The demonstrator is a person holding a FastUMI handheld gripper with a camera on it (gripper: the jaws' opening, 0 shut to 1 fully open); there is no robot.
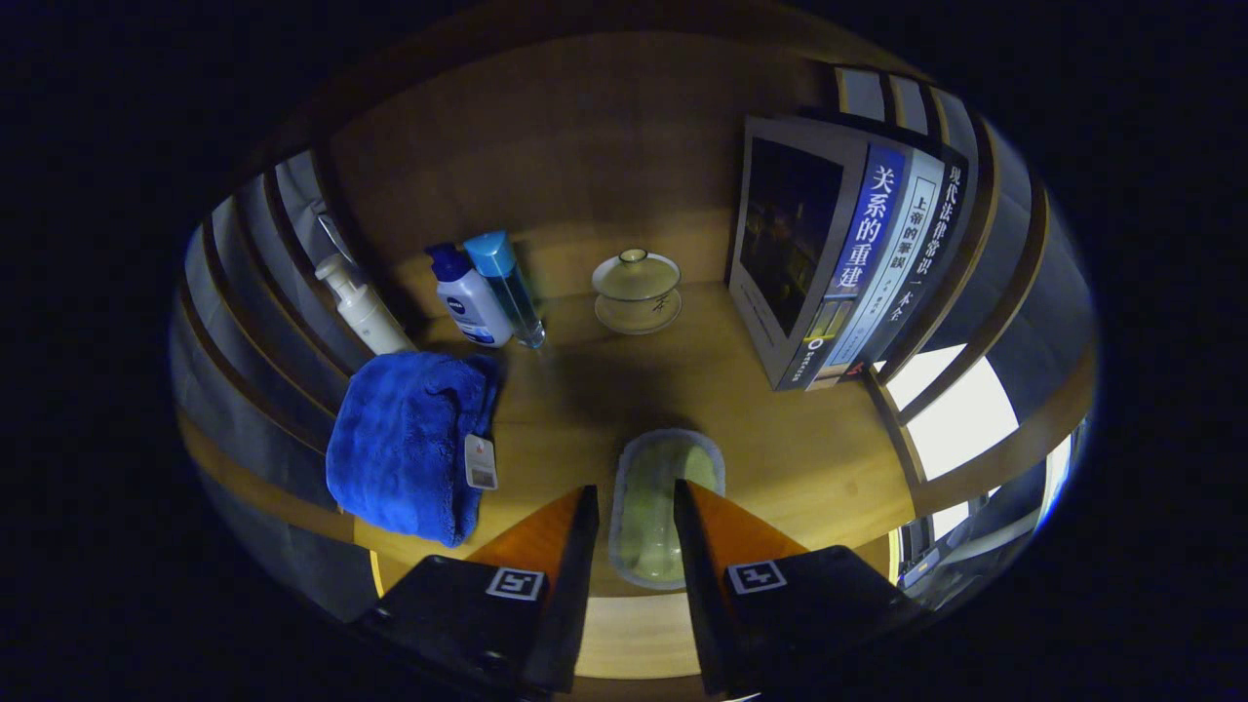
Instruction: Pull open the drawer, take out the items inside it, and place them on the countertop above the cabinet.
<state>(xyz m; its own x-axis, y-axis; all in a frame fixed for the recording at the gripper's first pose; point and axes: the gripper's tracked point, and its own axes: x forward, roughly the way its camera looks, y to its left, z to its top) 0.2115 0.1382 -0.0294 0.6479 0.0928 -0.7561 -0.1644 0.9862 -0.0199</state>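
Pale green oblong dish (663, 497) with a grey rim lay on the wooden countertop (780, 439), low in the centre of the frame, between the fingers of the gripper (636, 507). The fingers stood narrowly apart; whether they pressed on it I cannot tell. Its near end was hard to see. Behind stood a lidded ceramic cup (636, 290), leaning books (848, 258), bottles (483, 292), a blue towel (409, 444).

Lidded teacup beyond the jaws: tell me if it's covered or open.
Covered. The lid sits level on the teacup, knob up, on its saucer on the countertop.
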